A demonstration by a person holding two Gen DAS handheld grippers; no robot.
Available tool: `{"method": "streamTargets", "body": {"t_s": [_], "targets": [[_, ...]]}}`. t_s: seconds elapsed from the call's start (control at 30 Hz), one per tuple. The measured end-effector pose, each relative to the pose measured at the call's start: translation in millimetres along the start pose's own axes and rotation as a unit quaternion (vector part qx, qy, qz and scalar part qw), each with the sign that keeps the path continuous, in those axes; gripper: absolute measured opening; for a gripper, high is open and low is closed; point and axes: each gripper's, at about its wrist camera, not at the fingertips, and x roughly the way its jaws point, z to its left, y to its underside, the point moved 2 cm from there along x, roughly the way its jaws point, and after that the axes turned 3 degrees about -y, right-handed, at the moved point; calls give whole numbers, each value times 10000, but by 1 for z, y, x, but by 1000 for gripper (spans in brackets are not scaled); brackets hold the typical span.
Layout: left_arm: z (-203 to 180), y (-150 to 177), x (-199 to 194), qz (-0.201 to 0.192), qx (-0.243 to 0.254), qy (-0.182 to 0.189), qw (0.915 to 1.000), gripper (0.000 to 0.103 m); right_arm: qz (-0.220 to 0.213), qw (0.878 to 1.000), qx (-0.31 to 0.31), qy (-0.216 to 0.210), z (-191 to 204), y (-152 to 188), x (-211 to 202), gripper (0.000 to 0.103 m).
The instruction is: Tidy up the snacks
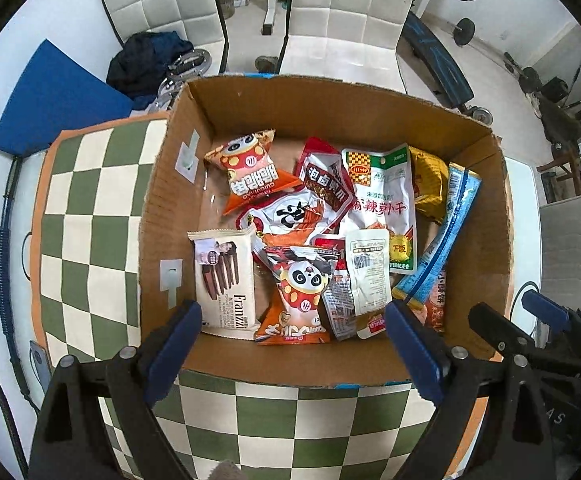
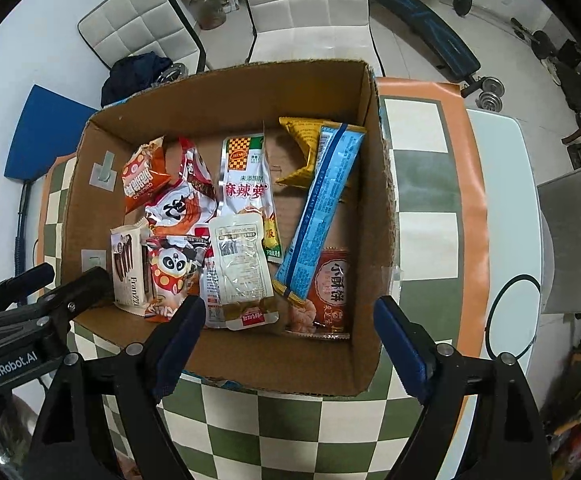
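The left gripper point(image 1: 294, 340), a black tong with two blue pads, hangs over the near edge of the open brown cardboard box point(image 1: 250, 108). Its jaws stand wide apart and hold nothing. The box sits on a green and cream checkered cloth point(image 1: 90, 208). All the snack packs lie inside, piled toward the middle and right. Near the left wall lies a cream wafer pack with brown sticks on it point(image 1: 226, 284). Just beside it is an orange panda snack bag point(image 1: 298, 296). A long blue and white stick pack point(image 1: 446, 232) leans along the right side.

In the right wrist view, the right gripper point(image 2: 290, 340) also hangs over the near edge of the box, jaws wide and empty. Below it lies a clear see-through pouch with a barcode point(image 2: 242, 264), on top of other packs. A red and orange cookie pack point(image 2: 328, 292) lies in the near right corner, partly under the blue stick pack. The left gripper shows at the far left.

What could go wrong? The packs overlap, so a grab could pinch two at once. The smooth pouch could slip out. The two tongs are close and might bump.
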Motion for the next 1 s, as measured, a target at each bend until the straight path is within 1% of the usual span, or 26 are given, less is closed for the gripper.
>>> {"method": "streamTargets", "body": {"t_s": [0.1, 0.2, 0.33, 0.4, 0.47, 0.6, 0.83, 1.0], "targets": [[-1, 4, -12, -198, 43, -55, 9998, 94, -90, 10000, -5, 6, 0, 1, -8, 88], [-2, 14, -33, -504, 87, -74, 9987, 94, -266, 9996, -16, 13, 1, 7, -23, 88], [0, 33, -62, -891, 84, -24, 9960, 94, -633, 9980, -48, 6, 5, 25, -54, 88], [2, 46, -80, -1104, 80, 2, 9939, 94, -837, 9965, -83, 19, 6, 38, -71, 89], [2, 59, -94, -1253, 79, 25, 9921, 94, -1007, 9948, -116, 32, 9, 51, -86, 92], [5, 85, -124, -1599, 69, 55, 9871, 94, -1326, 9910, -205, 38, 16, 83, -117, 92], [10, 127, -166, -2041, 69, 68, 9789, 94, -1878, 9818, -297, 4, 30, 139, -172, 93], [17, 152, -192, -2349, 13, 4, 9720, 94, -2143, 9764, -274, -48, 36, 173, -202, 95]]}}
